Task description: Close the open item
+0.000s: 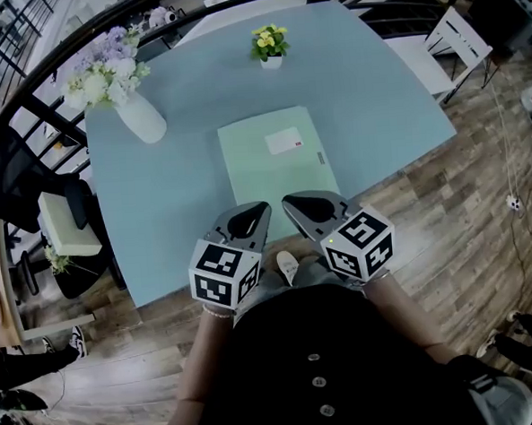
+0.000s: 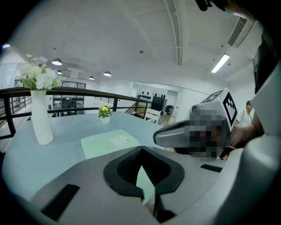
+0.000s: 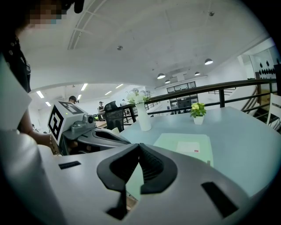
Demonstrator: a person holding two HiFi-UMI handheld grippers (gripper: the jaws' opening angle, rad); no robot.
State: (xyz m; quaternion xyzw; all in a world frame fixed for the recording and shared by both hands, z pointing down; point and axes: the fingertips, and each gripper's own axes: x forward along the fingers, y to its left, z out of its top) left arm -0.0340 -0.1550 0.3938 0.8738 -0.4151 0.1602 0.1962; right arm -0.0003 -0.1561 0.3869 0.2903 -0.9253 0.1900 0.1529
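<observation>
On the head view I see the green folder (image 1: 276, 161) lying flat, cover down, mid-tabletop (image 1: 175, 195). A vase of flowers (image 1: 141, 116) stands at its 10 o'clock and a small potted plant (image 1: 269, 43) at 12. The left hand-held gripper (image 1: 248, 215) and right hand-held gripper (image 1: 303, 205) sit side by side at its 6 o'clock.

Left gripper view: jaws closed together, gripping nothing, folder ahead at 11 o'clock.

Right gripper view: jaws likewise closed and empty, folder at 1 o'clock.
</observation>
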